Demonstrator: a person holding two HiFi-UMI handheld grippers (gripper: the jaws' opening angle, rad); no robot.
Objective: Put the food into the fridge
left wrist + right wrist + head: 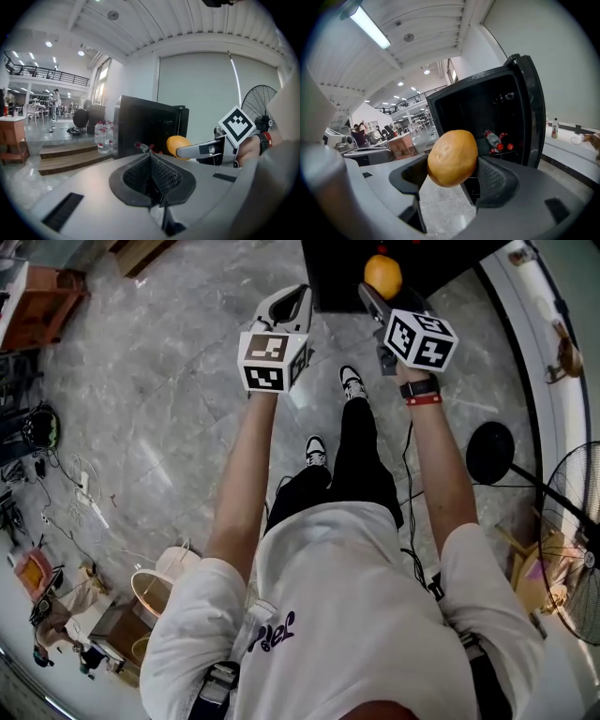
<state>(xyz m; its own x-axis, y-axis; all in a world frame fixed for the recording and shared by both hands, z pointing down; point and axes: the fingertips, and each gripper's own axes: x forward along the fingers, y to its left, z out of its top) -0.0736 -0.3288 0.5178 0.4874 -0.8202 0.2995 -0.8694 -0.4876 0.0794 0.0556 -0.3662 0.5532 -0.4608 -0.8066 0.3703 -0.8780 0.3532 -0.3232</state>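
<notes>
**Orange gripped, fridge open ahead**

My right claw [454, 180] is clamped on the orange [452, 157], a pad on either side so it can't roll. It sits centre frame, short of the open fridge [464, 110] behind it. My left claw [151, 161] is pinched together, empty, spare for now.

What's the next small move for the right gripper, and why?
Probably carry the orange forward into the open fridge before letting go. The right gripper is clamped on the fruit. The dark cavity stands ahead of it, not yet reached, with bottles lying low inside. Aiming for a bare spot away from them seems safest.
</notes>
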